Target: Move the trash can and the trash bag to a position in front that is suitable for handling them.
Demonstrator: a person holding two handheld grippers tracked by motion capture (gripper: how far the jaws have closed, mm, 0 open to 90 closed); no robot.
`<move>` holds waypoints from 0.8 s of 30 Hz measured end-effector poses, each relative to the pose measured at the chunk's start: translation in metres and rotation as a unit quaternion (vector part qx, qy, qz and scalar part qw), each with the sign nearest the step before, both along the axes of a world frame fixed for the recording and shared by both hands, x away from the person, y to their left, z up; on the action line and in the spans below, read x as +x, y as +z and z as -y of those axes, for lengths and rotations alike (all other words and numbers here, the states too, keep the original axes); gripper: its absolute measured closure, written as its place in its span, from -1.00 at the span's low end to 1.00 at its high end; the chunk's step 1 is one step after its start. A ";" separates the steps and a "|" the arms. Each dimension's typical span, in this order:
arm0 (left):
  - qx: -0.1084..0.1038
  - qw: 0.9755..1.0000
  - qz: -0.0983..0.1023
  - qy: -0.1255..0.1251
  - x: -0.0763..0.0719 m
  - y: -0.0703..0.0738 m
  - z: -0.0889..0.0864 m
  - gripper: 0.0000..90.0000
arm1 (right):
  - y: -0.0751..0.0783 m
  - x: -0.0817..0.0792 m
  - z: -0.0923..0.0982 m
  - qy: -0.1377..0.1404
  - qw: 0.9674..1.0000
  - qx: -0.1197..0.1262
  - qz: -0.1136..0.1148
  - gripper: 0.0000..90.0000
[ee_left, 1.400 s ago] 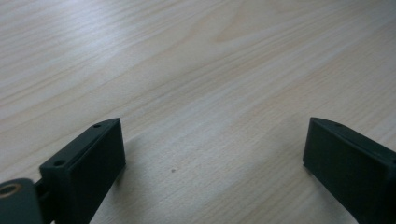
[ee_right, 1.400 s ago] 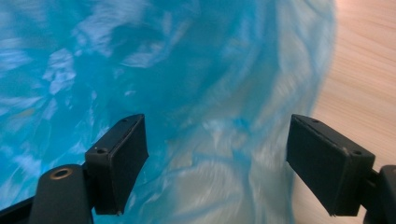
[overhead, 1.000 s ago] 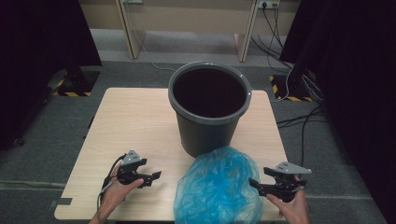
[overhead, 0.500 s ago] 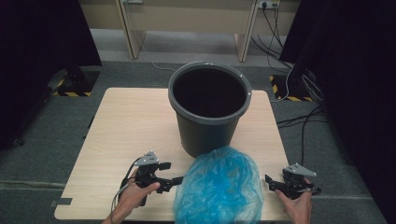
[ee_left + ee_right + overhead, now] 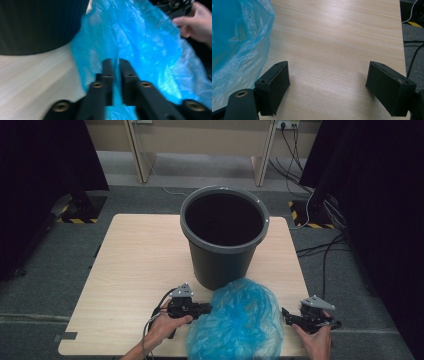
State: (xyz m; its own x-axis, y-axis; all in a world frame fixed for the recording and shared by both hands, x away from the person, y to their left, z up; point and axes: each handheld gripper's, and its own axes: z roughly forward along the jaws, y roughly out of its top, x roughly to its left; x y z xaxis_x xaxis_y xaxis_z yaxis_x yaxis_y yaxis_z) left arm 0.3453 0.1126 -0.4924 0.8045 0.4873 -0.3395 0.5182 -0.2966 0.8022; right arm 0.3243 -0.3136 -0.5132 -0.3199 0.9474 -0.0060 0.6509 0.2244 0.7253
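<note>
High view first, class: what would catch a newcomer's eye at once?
A crumpled blue plastic bag glows at the table's near edge, just in front of a tall dark grey bin. The left gripper has just closed its jaws on a fold of the bag; the right gripper waits open beside it.

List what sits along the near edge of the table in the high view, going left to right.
left gripper → blue plastic bag → right gripper
</note>
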 end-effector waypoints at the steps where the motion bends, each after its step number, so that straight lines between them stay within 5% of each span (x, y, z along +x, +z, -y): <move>1: 0.006 1.000 0.006 0.001 0.000 0.001 -0.003 0.98 | 0.000 0.000 0.000 0.001 1.000 0.000 0.000 -0.58; 8: 0.019 0.999 0.023 0.022 0.004 0.019 -0.056 0.99 | 0.000 0.000 0.000 0.001 1.000 0.000 0.000 -0.58; 13: 0.045 0.996 0.029 0.065 0.010 0.025 -0.105 0.99 | 0.000 0.000 0.000 0.001 1.000 0.000 0.000 -0.58; 17: 0.074 0.991 0.034 0.109 0.023 0.029 -0.140 0.99 | 0.000 0.001 0.000 0.001 1.000 0.001 0.000 -0.58; 24: 0.088 0.982 0.027 0.167 0.051 0.031 -0.182 0.99 | 0.000 0.002 0.000 0.001 1.000 0.001 0.000 -0.58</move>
